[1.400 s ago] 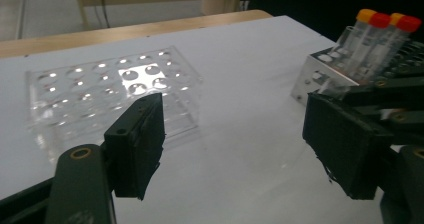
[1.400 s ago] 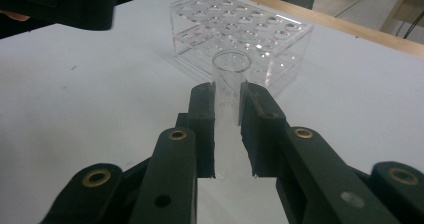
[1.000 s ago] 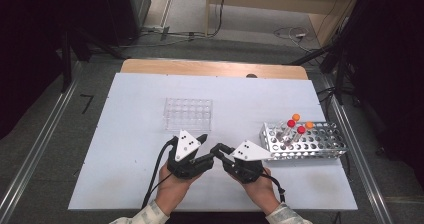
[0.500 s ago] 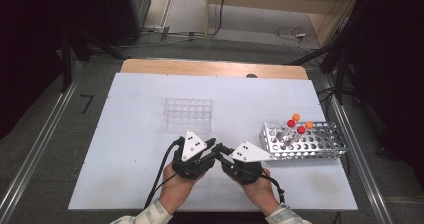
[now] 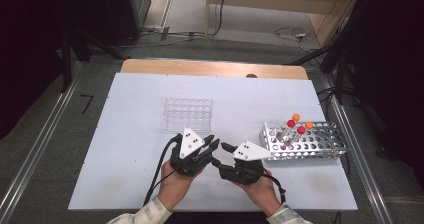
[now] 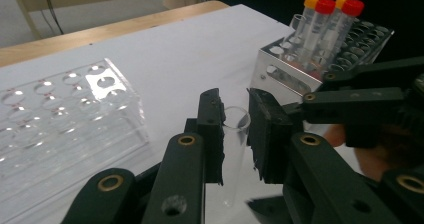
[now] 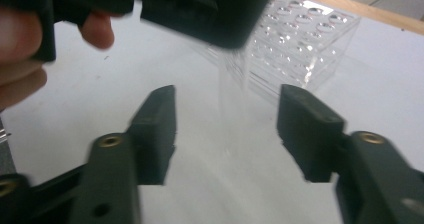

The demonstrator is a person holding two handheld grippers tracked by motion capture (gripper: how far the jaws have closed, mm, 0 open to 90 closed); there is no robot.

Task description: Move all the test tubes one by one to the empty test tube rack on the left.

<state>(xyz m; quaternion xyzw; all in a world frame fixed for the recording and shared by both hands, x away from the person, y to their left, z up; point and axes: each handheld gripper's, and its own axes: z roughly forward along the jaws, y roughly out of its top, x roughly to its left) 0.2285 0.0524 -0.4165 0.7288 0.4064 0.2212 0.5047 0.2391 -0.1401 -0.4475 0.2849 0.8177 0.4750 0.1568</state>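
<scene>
1. The left tongs (image 6: 235, 129) are clamped on a clear test tube (image 6: 231, 149), held above the white table (image 5: 125, 134).
2. The right tongs (image 7: 225, 129) have just been opening; their jaws stand apart around the tube's blurred body, not pressing it.
3. A clear rack (image 5: 188, 113) and a metal rack (image 5: 305, 141) stand nearby.

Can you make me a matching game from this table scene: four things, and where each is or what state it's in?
Things:
1. left tongs
2. right tongs
3. capped tubes
4. clear plastic rack

States:
A. stands without tubes mid-table
B. just opened, apart around nothing
C. closed on a clear glass tube
D. standing in the metal rack

Pairs: 1-C, 2-B, 3-D, 4-A
</scene>
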